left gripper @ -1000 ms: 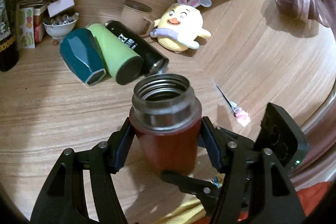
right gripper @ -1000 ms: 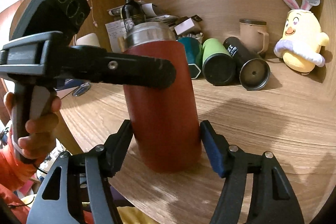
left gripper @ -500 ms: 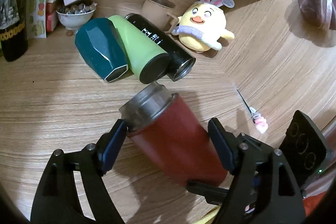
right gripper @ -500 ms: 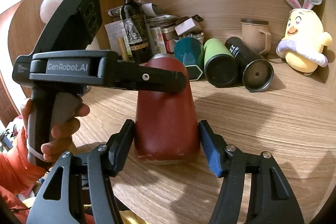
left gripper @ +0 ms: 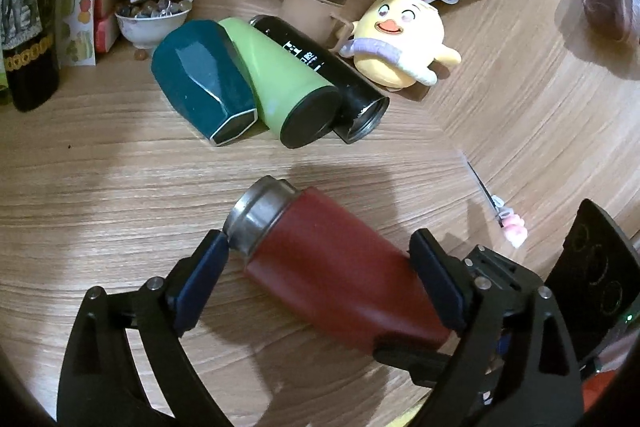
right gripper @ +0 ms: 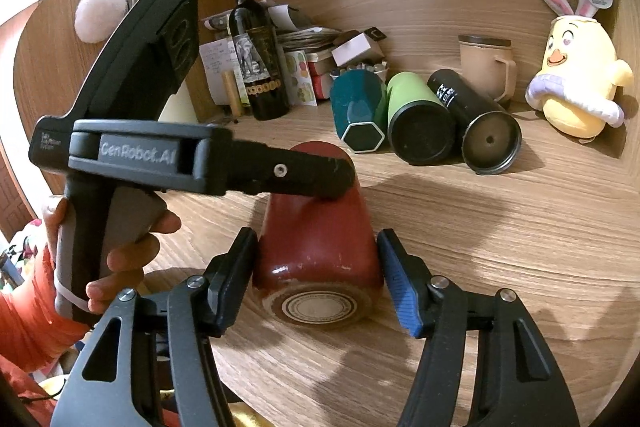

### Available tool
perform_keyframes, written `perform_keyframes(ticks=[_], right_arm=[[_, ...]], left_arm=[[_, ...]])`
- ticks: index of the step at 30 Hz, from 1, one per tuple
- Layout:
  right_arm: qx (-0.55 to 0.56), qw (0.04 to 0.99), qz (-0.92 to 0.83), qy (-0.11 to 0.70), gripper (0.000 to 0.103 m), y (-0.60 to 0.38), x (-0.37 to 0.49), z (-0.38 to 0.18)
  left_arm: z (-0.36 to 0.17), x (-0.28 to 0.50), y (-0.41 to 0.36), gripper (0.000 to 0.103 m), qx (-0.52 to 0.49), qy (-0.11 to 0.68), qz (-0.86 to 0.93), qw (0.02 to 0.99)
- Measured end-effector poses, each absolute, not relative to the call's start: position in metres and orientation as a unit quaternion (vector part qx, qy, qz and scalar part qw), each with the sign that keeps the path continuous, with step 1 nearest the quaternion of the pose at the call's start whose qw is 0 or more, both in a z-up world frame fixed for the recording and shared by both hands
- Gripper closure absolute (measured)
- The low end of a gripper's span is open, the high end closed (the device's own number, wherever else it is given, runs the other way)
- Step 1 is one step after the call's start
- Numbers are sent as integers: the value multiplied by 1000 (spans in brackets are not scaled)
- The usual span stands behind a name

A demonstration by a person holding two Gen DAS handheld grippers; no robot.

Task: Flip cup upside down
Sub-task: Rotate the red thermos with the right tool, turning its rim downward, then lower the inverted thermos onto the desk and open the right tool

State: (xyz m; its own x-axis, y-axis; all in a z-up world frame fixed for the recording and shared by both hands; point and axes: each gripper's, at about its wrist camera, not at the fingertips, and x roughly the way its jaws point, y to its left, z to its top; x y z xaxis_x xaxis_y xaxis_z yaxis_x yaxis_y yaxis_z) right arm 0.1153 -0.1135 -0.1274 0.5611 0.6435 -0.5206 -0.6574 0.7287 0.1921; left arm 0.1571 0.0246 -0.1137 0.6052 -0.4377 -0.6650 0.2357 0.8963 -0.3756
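The red cup point(left gripper: 340, 267) with a steel rim is tipped on its side above the wooden table point(left gripper: 100, 195), mouth pointing away to the left; its base faces the right wrist camera point(right gripper: 318, 305). My left gripper point(left gripper: 320, 275) straddles the cup lengthwise, its jaws spread wide, one pad near the rim and one near the base. My right gripper point(right gripper: 316, 275) straddles the cup near its base, left pad against it, right pad a little off. The left gripper's body point(right gripper: 200, 163) lies across the cup's top in the right wrist view.
A teal cup point(left gripper: 204, 87), a green cup point(left gripper: 284, 95) and a black tumbler point(left gripper: 328, 75) lie on their sides behind. A beige mug point(left gripper: 308, 3), a plush chick point(left gripper: 400, 43), a bowl point(left gripper: 152, 23), a wine bottle point(right gripper: 256, 59) and boxes stand at the back. A small pen point(left gripper: 500, 207) lies right.
The red cup has gone from upright in both grippers to tipped over on its side, mouth swinging away and down. The left gripper's jaws have spread wider around it.
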Motion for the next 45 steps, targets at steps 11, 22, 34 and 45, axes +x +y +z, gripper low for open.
perform_keyframes(ticks=[11,22,34,45], right_arm=[[-15,876,374,304,44,-108,114,-136],[-22,893,362,266,44,-112,102,-117],[-31,909,351,221,44,-113,104,-87],[-35,910,351,220,44,-92,122,-85]], left_arm=[[-100,138,19,32,-63,362,-151,918],[-78,130,20,56,-35,337,-151,929],[-51,127,31,56,-62,319,-180,928],[-29,124,26,55,-32,301,-181,936]])
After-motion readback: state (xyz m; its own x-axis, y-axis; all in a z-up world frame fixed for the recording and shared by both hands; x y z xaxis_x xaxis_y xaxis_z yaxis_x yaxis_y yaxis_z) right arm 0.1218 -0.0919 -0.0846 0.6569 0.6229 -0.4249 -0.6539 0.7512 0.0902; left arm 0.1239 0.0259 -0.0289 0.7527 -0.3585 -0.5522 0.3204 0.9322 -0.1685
